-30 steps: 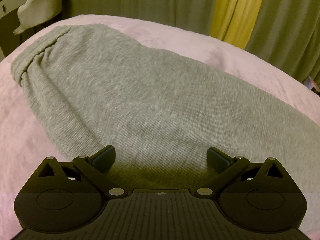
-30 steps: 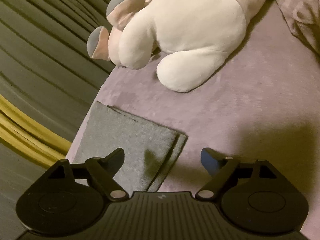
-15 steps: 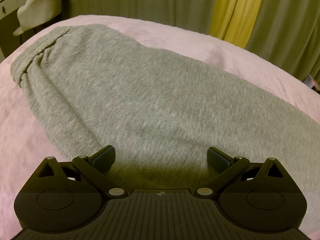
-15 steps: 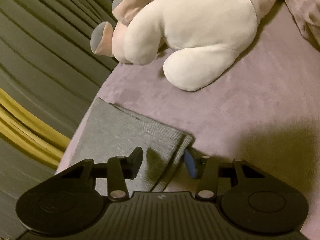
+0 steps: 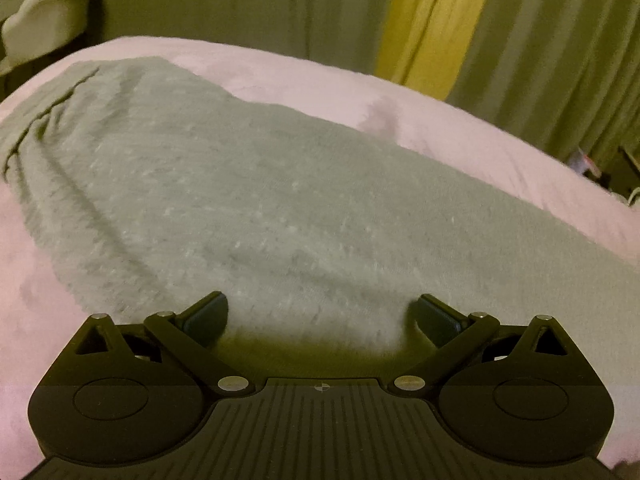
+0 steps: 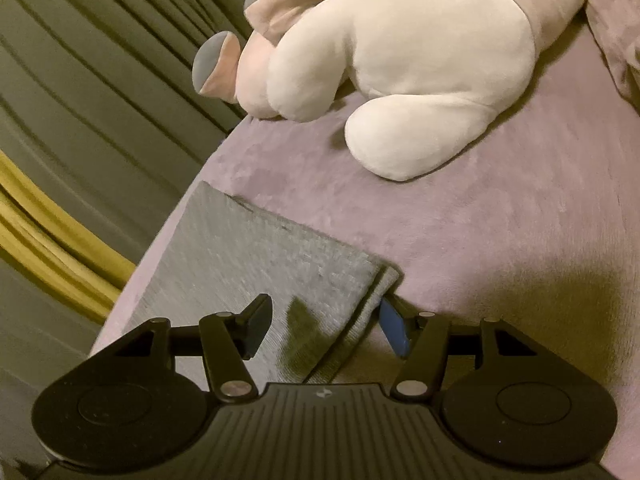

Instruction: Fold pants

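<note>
Grey knit pants (image 5: 280, 200) lie flat on the pink plush bedspread (image 5: 460, 136), left gripper (image 5: 320, 316) spread wide over them, right gripper (image 6: 324, 320), jaws just reopening, straddling the hem ungripped.

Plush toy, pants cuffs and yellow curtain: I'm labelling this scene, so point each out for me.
plush toy (image 6: 404, 44): right wrist view, white body.
pants cuffs (image 6: 320, 276): right wrist view, top cuff layer.
yellow curtain (image 5: 432, 24): left wrist view, middle fold.

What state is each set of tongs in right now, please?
Left tongs: open over the grey pants.
Right tongs: just reopening, astride the pant hem, not gripping.
</note>
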A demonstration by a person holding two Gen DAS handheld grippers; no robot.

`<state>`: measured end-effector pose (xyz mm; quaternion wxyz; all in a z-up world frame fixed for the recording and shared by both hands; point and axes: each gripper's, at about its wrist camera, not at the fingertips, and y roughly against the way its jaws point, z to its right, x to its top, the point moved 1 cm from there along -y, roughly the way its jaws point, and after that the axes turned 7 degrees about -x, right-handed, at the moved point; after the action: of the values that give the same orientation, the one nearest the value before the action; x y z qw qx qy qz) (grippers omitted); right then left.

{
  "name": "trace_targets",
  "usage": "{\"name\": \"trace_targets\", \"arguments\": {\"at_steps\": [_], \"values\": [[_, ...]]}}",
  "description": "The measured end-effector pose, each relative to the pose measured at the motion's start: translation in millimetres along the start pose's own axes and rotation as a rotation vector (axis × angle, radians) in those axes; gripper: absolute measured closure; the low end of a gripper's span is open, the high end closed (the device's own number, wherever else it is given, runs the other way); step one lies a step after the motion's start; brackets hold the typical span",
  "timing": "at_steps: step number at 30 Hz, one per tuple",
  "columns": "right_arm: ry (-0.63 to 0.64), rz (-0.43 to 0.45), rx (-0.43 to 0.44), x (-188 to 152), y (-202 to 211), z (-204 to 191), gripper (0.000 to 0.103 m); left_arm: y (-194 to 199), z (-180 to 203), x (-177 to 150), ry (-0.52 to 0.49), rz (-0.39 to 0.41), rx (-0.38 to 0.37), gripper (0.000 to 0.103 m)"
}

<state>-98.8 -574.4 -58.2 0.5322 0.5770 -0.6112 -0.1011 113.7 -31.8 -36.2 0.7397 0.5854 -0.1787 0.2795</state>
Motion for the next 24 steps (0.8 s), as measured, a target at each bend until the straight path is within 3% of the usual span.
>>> {"name": "trace_targets", "arguments": {"at_steps": [3,5,9,10,12,14,16,17,18,21,24], "values": [[0.03,0.003,-0.019,-2.1,0.6,-5.5,0.043,2.9,0.7,-0.2,-0.002,0.008,-0.006,0.001],[0.037,0.011,-0.024,-4.1,0.3,-6.4,0.042,10.8,-0.6,1.5,0.014,0.053,0.005,0.001],[0.057,0.036,-0.036,-9.6,1.3,-10.3,0.041,39.9,-14.4,6.4,0.095,0.271,0.095,0.001],[0.065,0.041,-0.043,-11.0,1.4,-11.7,0.041,42.5,-19.0,6.9,0.119,0.292,0.104,0.001],[0.079,0.05,-0.053,-12.9,0.8,-14.5,0.037,37.2,-28.8,9.0,0.166,0.262,0.087,0.001],[0.09,0.057,-0.058,-15.2,0.6,-18.1,0.032,25.0,-38.5,9.9,0.208,0.182,0.089,0.001],[0.11,0.063,-0.075,-17.4,-0.8,-24.2,0.03,10.0,-43.2,8.3,0.207,0.087,0.18,0.005],[0.125,0.065,-0.088,-18.5,-1.7,-27.5,0.029,9.2,-46.4,8.5,0.217,0.089,0.222,0.018],[0.143,0.066,-0.1,-19.9,-2.2,-30.6,0.027,12.2,-48.8,8.9,0.229,0.111,0.243,0.021],[0.182,0.061,-0.115,-23.2,-3.7,-37.7,0.018,28.0,-52.9,10.3,0.272,0.21,0.322,0.01],[0.193,0.06,-0.139,-26.4,-4.1,-41.1,0.016,43.2,-56.3,12.8,0.311,0.294,0.345,0.008]]}}
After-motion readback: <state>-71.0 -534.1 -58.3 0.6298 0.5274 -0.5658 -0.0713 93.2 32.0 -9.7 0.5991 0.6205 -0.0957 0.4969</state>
